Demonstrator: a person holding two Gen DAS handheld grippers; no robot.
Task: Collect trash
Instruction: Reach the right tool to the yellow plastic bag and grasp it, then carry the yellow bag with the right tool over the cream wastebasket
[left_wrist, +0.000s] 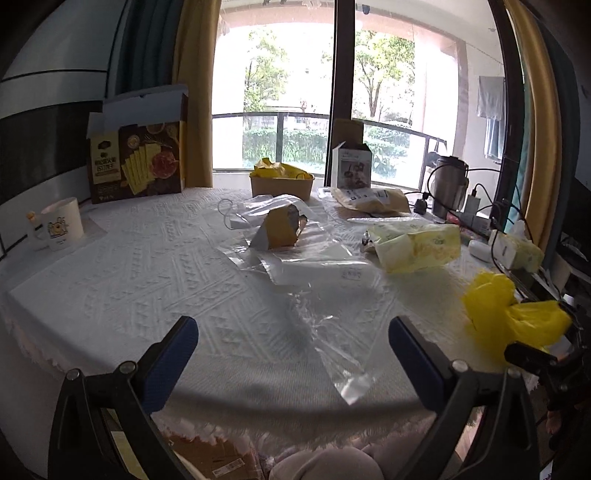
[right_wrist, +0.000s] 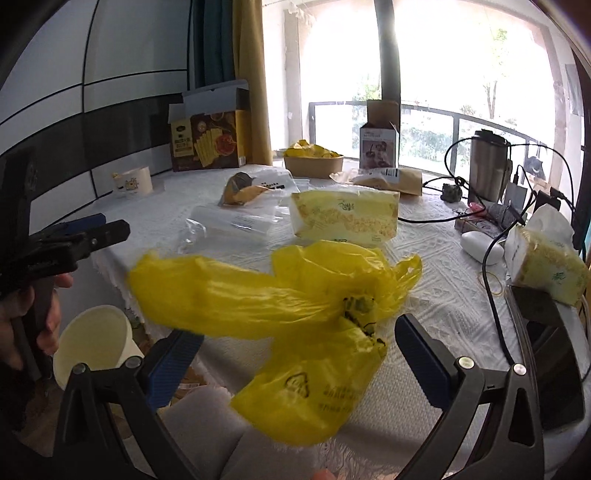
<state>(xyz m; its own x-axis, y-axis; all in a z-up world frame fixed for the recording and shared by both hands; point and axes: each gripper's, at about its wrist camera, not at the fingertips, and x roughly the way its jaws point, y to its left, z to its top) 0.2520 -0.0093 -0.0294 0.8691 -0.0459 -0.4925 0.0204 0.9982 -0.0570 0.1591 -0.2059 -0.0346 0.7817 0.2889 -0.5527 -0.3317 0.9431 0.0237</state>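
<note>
Crumpled yellow plastic bag (right_wrist: 295, 314) fills the middle of the right wrist view. It sits blurred in the gap of the right tool (right_wrist: 299, 328), whose fingers are spread wide and press on nothing, so I cannot tell what carries it. It hangs over the near edge of the white-clothed desk (left_wrist: 147, 277). A round white bucket (right_wrist: 92, 343), probably the bin, stands at lower left, so the bag likely has to travel leftward.

The long clear plastic film (left_wrist: 325, 295) lies straight ahead of the left tool (left_wrist: 293, 325), which is also spread and empty. The film's long axis runs from frame centre toward the lower right finger, and the left tool is nearer. Beyond it sits a small torn brown-and-silver wrapper (left_wrist: 280, 229).
</note>
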